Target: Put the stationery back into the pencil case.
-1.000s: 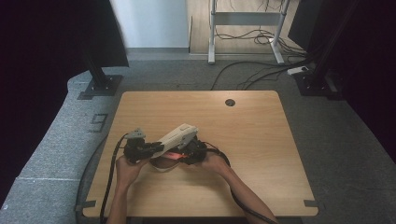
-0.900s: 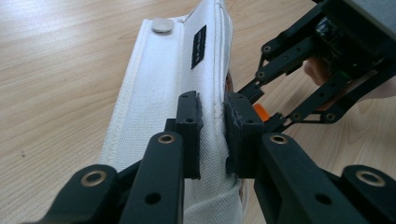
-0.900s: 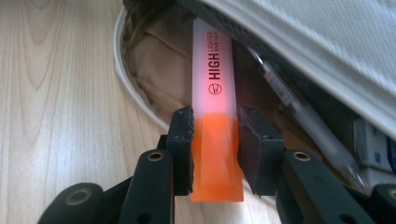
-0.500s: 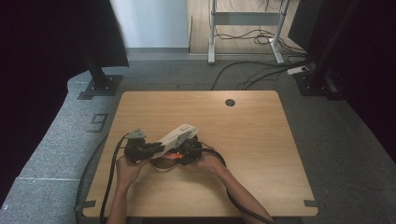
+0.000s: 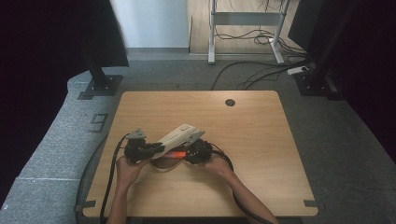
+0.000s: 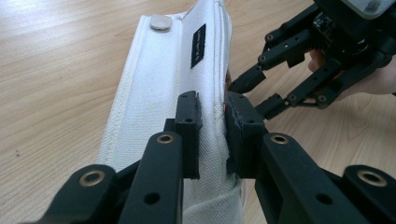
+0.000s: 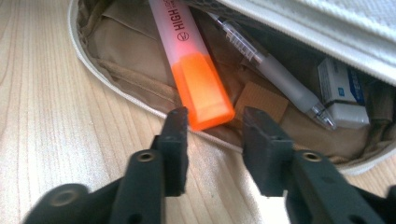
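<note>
A white fabric pencil case [image 5: 180, 135] lies near the table's front, its upper flap lifted. My left gripper [image 6: 212, 126] is shut on that flap's edge [image 6: 159, 93] and holds it up; in the high view it [image 5: 152, 150] sits at the case's left end. My right gripper [image 7: 212, 121] is at the case's open mouth. Its jaws have just been closing and stand apart around the tip of an orange highlighter [image 7: 196, 70] without pressing on it. Inside also lie a clear pen [image 7: 275, 70] and a white eraser [image 7: 343, 93]. The highlighter [image 5: 175, 154] glows orange between the two grippers.
The wooden table [image 5: 261, 140] has a cable hole [image 5: 229, 102] at the back. Black cables [image 5: 111, 172] trail from both grippers toward the front edge. The right gripper [image 6: 247, 95] reaches in beside the flap in the left gripper view.
The right gripper has shifted slightly at the case's mouth. The left gripper and the lifted flap have stayed where they were.
</note>
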